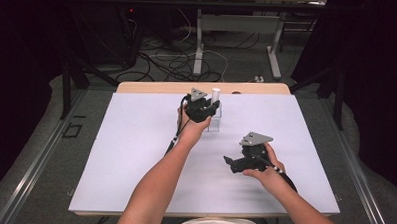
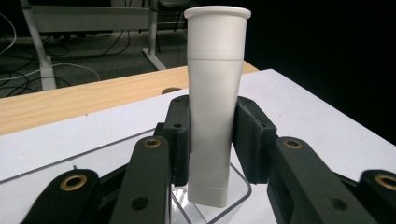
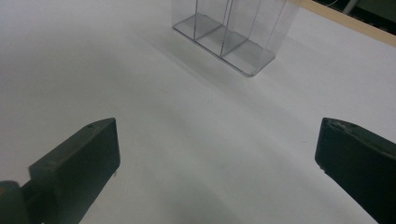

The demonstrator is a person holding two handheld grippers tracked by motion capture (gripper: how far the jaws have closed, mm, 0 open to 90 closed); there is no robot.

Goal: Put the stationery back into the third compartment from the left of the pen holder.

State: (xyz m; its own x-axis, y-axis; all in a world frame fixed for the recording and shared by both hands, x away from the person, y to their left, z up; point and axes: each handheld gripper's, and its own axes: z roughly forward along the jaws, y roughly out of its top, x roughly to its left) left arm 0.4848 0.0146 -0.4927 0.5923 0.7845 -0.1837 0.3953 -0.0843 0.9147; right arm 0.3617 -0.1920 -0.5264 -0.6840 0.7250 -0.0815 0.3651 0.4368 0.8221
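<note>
White tube upright, pinched by left gripper jaws, forearm outstretched, right gripper jaws spread, resting low.

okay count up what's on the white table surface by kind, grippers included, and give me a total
White tube: 1
Clear divided holder: 1
Black grippers, left and right: 2
Total: 4
</note>
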